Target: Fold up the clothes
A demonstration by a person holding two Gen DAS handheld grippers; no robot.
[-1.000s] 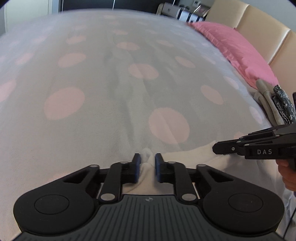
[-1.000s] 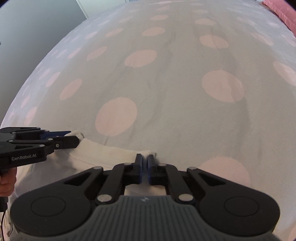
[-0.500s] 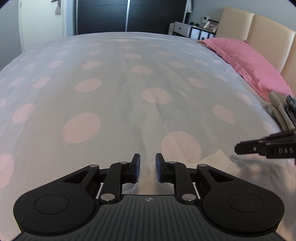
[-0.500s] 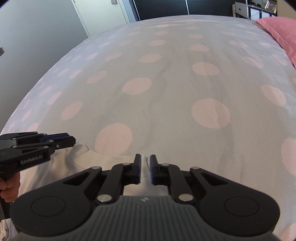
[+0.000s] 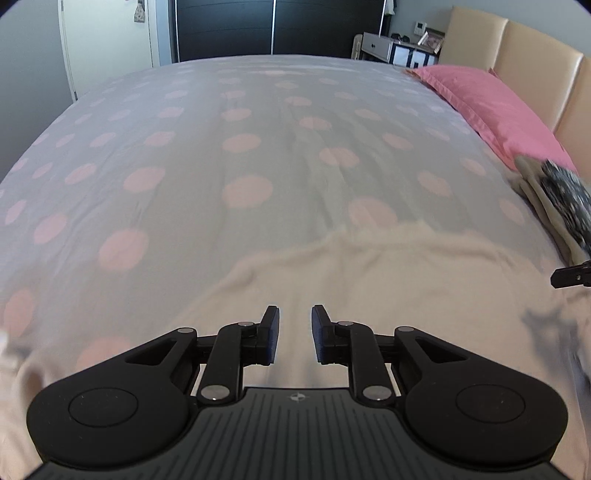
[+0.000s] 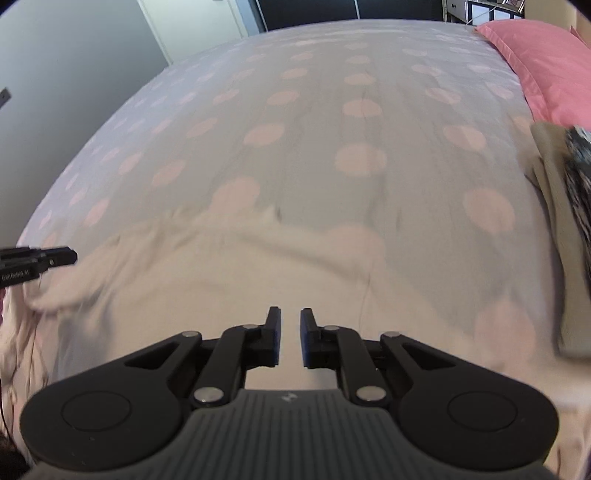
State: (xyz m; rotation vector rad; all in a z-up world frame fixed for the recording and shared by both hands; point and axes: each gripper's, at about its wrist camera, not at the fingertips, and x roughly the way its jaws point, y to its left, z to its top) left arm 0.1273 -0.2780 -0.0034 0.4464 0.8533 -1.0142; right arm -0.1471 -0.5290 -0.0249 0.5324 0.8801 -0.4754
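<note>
A cream garment [image 5: 369, 266] lies spread and slightly wrinkled across the near part of the polka-dot bed [image 5: 243, 147]. In the right wrist view the same garment [image 6: 221, 266] reaches under both grippers. My left gripper [image 5: 294, 314] hovers above the cloth, open, with nothing between its fingers. My right gripper [image 6: 290, 314] is also open, by a narrower gap, and holds nothing. The right gripper's tip [image 5: 570, 275] shows at the right edge of the left wrist view. The left gripper's tip [image 6: 40, 258] shows at the left edge of the right wrist view.
A stack of folded clothes [image 5: 554, 199], beige with a dark patterned piece on top, sits at the right by the pink pillow [image 5: 491, 103]. The same stack [image 6: 561, 206] shows in the right wrist view. A padded headboard [image 5: 535, 55] and a dark wardrobe [image 5: 277, 26] lie beyond the bed.
Both grippers have let go of the garment's far edge and drawn back and upward. Their jaws have widened, and the cream garment now lies laid out on the bed.
</note>
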